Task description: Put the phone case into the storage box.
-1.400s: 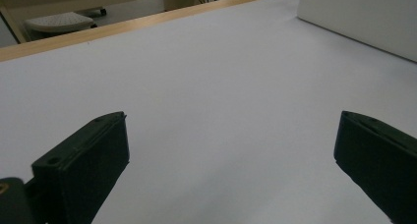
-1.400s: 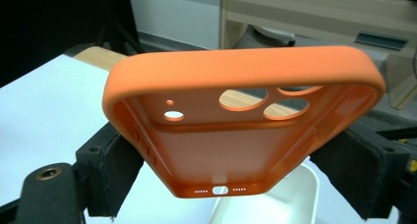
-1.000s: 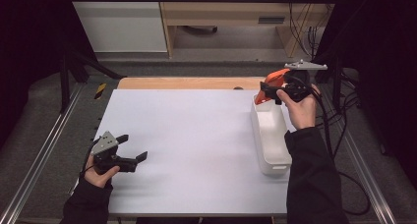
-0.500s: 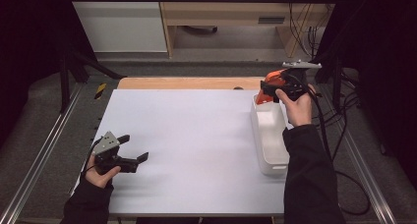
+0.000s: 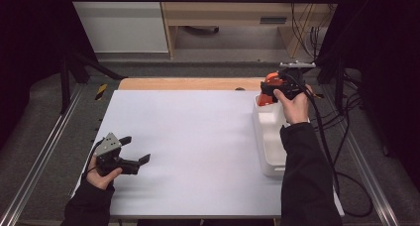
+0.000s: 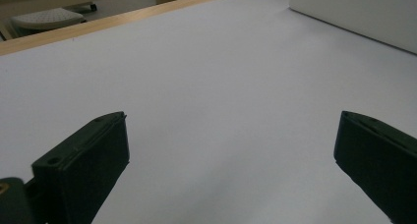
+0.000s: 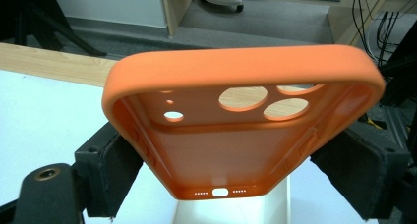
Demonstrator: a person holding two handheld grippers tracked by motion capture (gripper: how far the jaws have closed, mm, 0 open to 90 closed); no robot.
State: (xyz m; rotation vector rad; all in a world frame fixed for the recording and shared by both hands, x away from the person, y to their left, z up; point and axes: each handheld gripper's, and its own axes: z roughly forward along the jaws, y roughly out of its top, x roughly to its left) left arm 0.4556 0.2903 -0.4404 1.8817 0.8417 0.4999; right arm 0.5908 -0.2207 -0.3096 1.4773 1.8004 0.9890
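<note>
Right gripper view: orange phone case (image 7: 236, 130) clamped across its width between the two black jaws of the right hand-held gripper (image 7: 241, 175), open side up, camera cut-outs toward the far end, port slot at the near end. Judged light, thin-walled and rubbery, hence prone to bow or buckle under a hard squeeze; matte surface, so slip unlikely; not fragile. Best hold judged to be on the long side walls near mid-length, as now, clear of the flimsy camera-hole end. High view: case (image 5: 270, 84) held above the far end of the white tray (image 5: 270, 137) at the right of the tabletop (image 5: 198, 137), not resting in it as far as can be told; right hand-held gripper (image 5: 272, 89) and the hand over it hide most of the case there. Left hand-held gripper (image 5: 136, 151) low over the near left of the tabletop, jaws wide apart, nothing between them; left gripper view confirms bare white surface between the jaws (image 6: 231, 150) and the tray wall (image 6: 364, 15) well off. Case shape, cut-outs and grip line legible in the right gripper view alone; position relative to tray and tabletop legible from the high view alone.
</note>
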